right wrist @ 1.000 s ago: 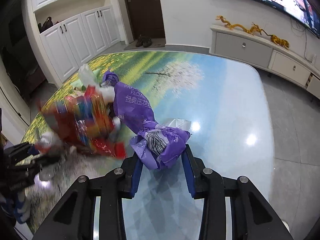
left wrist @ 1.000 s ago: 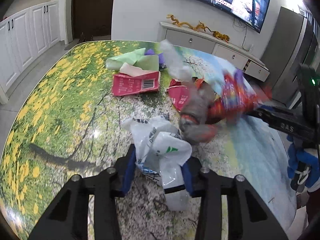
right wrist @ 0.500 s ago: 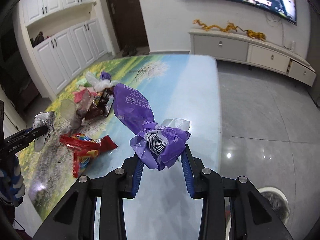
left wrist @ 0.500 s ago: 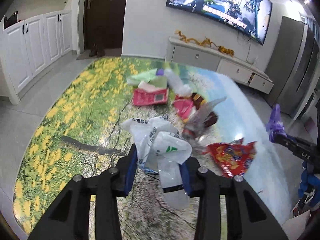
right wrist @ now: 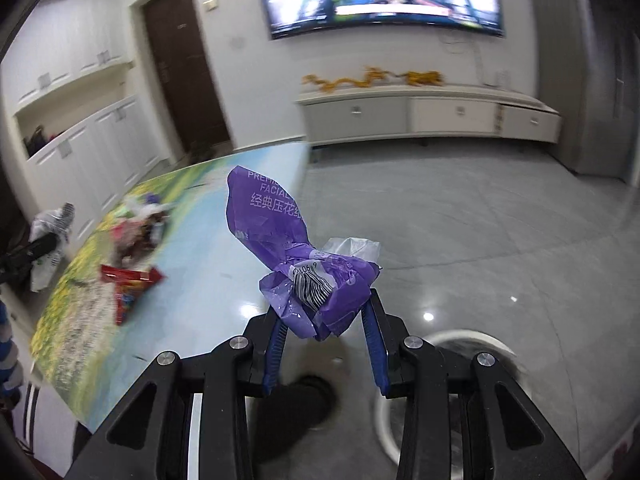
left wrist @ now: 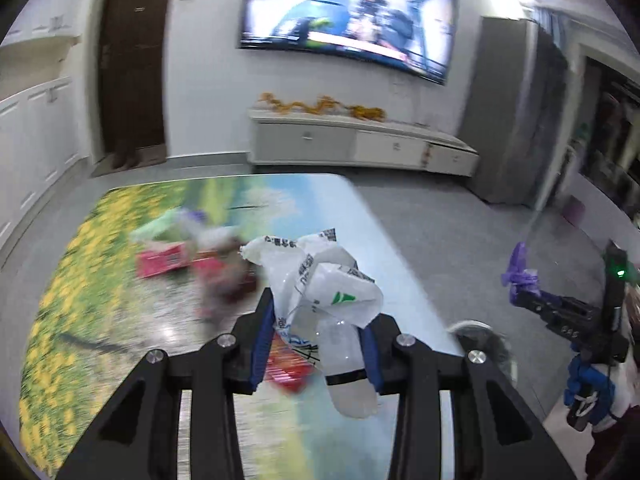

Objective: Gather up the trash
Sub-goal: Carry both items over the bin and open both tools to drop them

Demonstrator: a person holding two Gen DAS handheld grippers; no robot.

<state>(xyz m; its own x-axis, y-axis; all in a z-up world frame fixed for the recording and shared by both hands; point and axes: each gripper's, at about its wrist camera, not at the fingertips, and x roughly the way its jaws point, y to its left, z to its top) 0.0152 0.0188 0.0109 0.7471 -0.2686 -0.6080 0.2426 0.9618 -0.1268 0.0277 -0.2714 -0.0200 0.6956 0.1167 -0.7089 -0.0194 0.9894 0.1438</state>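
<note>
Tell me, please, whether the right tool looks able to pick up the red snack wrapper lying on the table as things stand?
Probably not yet. The right tool is shut on a purple tissue wrapper, so its jaws are occupied, and it hangs off the table's edge near the white bin. The red snack wrapper itself lies uncovered on the table.

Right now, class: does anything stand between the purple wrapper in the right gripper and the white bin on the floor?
Nothing visible does. The purple wrapper, clamped in the right gripper, hangs past the table edge; only bare floor separates it from the white bin below.
</note>
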